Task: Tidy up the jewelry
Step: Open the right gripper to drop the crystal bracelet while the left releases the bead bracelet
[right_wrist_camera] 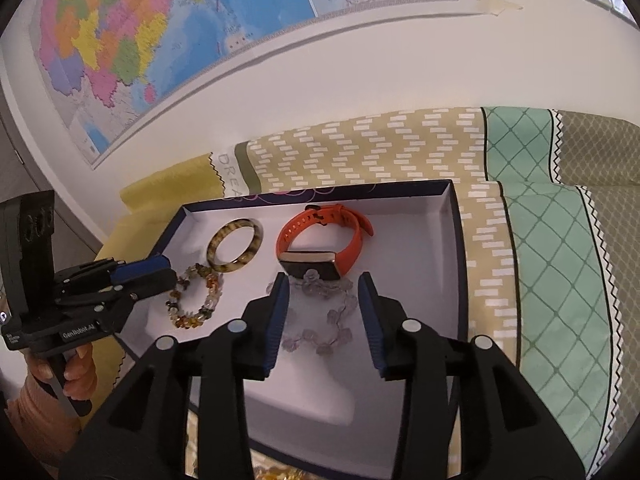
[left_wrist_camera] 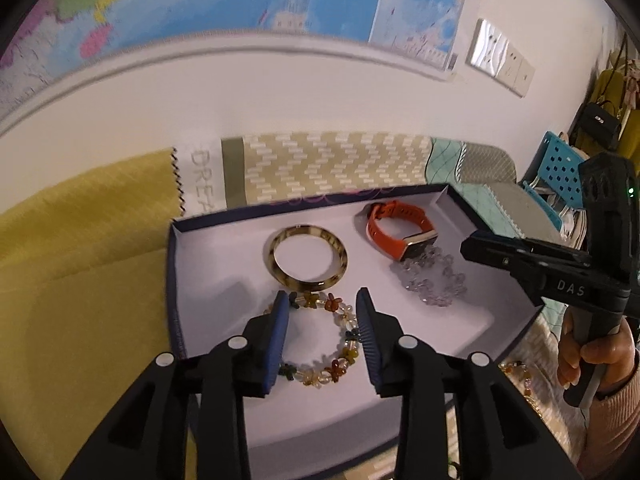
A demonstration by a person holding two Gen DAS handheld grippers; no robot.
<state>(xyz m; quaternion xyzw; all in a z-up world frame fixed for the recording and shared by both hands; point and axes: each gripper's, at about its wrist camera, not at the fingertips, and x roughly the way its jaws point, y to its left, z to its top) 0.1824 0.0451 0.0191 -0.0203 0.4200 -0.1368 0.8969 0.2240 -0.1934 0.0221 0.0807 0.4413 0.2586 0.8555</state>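
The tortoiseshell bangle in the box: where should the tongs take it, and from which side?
Take the tortoiseshell bangle across its band at the near edge, one finger inside the ring and one outside, coming from above. It lies flat on the floor of the box, so its sides give nothing to pinch. The near edge almost touches the flower bead bracelet, so a spot slightly to the left is probably clearer.

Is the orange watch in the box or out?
In. The orange watch lies on the white floor of the box, beside the tortoiseshell bangle, its face touching the clear bead bracelet.
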